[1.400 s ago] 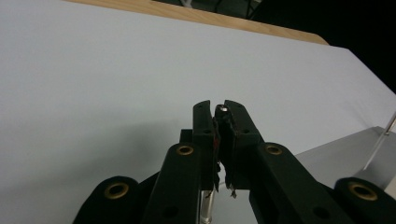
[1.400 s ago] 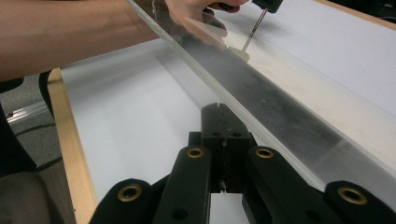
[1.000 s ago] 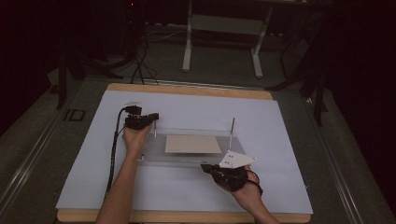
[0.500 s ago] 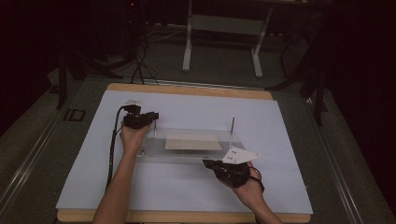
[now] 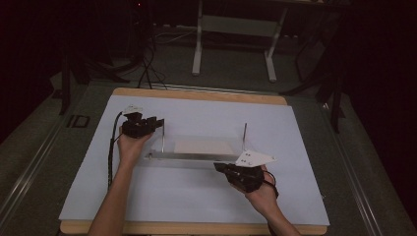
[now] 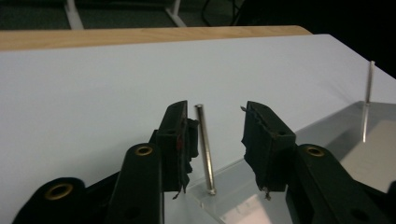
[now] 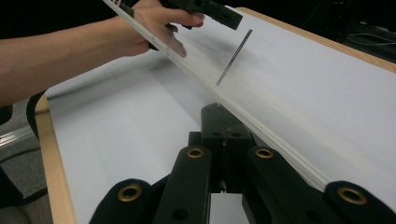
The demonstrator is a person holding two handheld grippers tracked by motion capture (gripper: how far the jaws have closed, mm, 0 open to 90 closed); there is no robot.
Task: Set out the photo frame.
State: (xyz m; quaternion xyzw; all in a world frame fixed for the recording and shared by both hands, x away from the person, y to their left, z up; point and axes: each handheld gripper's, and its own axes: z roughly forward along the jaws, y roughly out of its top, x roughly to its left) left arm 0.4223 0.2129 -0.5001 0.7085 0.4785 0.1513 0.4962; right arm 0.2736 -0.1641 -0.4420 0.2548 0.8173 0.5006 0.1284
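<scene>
Left gripper point(image 6: 217, 140), seen in its own view: jaws spread apart, nothing clamped. Between them, a thin upright metal pin point(image 6: 205, 149), standing close against the left jaw, with clear air on the side of the right jaw. Whether pin and left jaw actually touch: cannot tell. Pin foot set in the corner of a clear acrylic plate point(image 6: 233, 205) at about 6 o'clock of the view. At 3 o'clock, a second pin point(image 6: 368, 100), also upright on the same plate, well apart from the jaws.

From the high view: left gripper point(image 5: 156, 122) held in the left hand point(image 5: 132, 145) at roughly 9 o'clock of the plate point(image 5: 196, 156), jaws pointing toward 3 o'clock at the near pin point(image 5: 163, 140). Black cable point(image 5: 112, 147) trailing back along the forearm.

Right gripper point(image 5: 222, 167) in the right hand point(image 5: 260, 191) at 5 o'clock of the plate, grey three-cornered plate on top, jaw tips touching the plate's near edge. In the right gripper view: jaws point(image 7: 224, 135) pressed together with no gap, tips just at the clear plate's long edge point(image 7: 261, 126); whether anything is pinched between them cannot be told. Beyond, at 12 o'clock, the slanting pin point(image 7: 233, 58) and the other hand point(image 7: 154, 28).

Plate lying flat near the middle of a white sheet point(image 5: 295, 128) spread over a wooden-edged table point(image 5: 196, 93).
</scene>
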